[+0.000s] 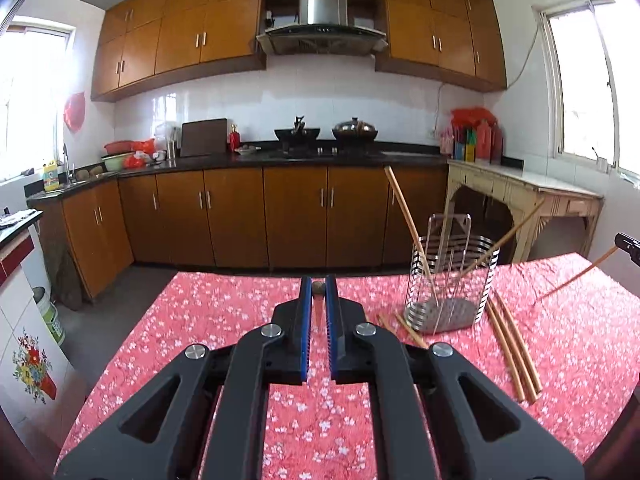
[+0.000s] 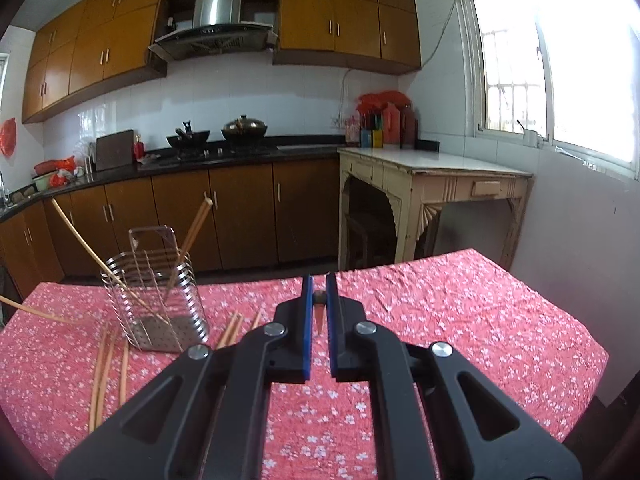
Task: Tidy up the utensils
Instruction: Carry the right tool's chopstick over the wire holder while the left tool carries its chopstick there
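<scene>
left wrist view: the left gripper (image 1: 319, 294) was raised above a table under a red flowered tablecloth (image 1: 224, 320). its blue-padded fingers (image 1: 306, 320) stood narrow, nearly parallel, pinched on a chopstick (image 1: 318, 289) whose brown end showed as a small round butt between the tips. a wire holder (image 1: 452, 284) stood upright on the cloth to the right of the gripper, with a perforated base. two chopsticks leaned inside it, one (image 1: 408, 232) tilted to the left, the other (image 1: 508, 236) tilted to the right. loose chopsticks (image 1: 514, 352) lay flat on the cloth just right of the holder, and more ends (image 1: 404, 332) lay at its near left foot. at the right edge the tip of the right gripper (image 1: 628, 244) was partly visible, with a chopstick (image 1: 576, 276) slanting down from it toward the cloth. dark wooden cabinets (image 1: 296, 216) and a counter with two woks ran along the far wall.

right wrist view: the right gripper (image 2: 319, 294) was also above the tablecloth (image 2: 440, 320), fingers (image 2: 306, 320) narrow and closed on a chopstick (image 2: 319, 308) seen end-on between the pads. the holder (image 2: 156, 292) stood to the left, well apart from the fingertips, holding a chopstick (image 2: 92, 252) leaning left and a pair (image 2: 194, 228) leaning right. loose chopsticks (image 2: 104, 376) lay on the cloth in front of the holder, others (image 2: 232, 330) just beside its right foot. one more chopstick (image 2: 32, 310) entered from the left edge, its holder out of frame. a pale side table (image 2: 440, 180) stood under the window.
</scene>
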A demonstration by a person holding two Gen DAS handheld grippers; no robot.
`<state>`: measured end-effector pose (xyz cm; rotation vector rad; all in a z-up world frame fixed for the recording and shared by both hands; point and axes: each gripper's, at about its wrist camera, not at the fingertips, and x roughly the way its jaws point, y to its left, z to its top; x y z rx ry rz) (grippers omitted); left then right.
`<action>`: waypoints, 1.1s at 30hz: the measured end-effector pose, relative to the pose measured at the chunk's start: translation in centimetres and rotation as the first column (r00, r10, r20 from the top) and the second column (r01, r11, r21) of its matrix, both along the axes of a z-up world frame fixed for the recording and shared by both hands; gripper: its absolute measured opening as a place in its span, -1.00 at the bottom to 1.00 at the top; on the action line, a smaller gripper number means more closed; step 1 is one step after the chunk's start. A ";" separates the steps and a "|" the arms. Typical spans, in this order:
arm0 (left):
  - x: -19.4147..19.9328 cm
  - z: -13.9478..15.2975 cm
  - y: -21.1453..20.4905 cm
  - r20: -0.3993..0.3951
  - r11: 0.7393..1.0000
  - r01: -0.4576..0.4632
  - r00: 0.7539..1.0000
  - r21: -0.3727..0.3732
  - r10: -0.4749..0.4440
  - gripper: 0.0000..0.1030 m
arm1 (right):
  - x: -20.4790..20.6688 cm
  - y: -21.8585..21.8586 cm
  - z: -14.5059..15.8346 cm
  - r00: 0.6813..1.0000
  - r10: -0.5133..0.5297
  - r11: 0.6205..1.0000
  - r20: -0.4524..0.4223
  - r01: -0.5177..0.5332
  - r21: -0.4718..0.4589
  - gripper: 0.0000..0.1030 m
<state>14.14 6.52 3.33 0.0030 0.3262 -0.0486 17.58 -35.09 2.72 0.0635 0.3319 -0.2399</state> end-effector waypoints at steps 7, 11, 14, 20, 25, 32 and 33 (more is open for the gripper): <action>0.1 1.7 0.3 0.038 1.000 -0.005 0.999 -0.029 0.006 -0.87 | -0.1 0.0 3.0 0.997 0.044 0.998 0.059 -0.047 0.047 -0.86; 0.1 2.9 0.2 0.066 0.999 -0.003 0.998 -0.042 0.006 -0.87 | -0.4 0.0 4.6 0.993 0.068 0.996 0.097 -0.073 0.049 -0.86; 0.0 3.5 0.2 0.083 0.999 0.002 0.997 -0.051 0.002 -0.87 | -0.7 0.3 5.6 0.989 0.087 0.994 0.118 -0.094 0.053 -0.86; -0.1 4.3 0.0 0.105 0.998 0.017 0.994 -0.064 -0.010 -0.87 | -1.0 0.8 7.2 0.980 0.147 0.983 0.136 -0.160 0.091 -0.86; -0.2 5.2 -0.2 0.118 0.995 0.040 0.993 -0.089 -0.029 -0.87 | -1.1 1.1 8.5 0.966 0.215 0.961 0.146 -0.236 0.146 -0.86; 0.0 8.3 -1.4 0.167 0.989 0.093 0.983 -0.116 -0.072 -0.87 | -1.4 2.1 11.6 0.933 0.300 0.923 0.200 -0.337 0.188 -0.86; 0.0 9.0 -1.7 0.176 0.986 0.108 0.981 -0.124 -0.085 -0.87 | -1.3 2.4 12.1 0.927 0.313 0.918 0.205 -0.351 0.186 -0.86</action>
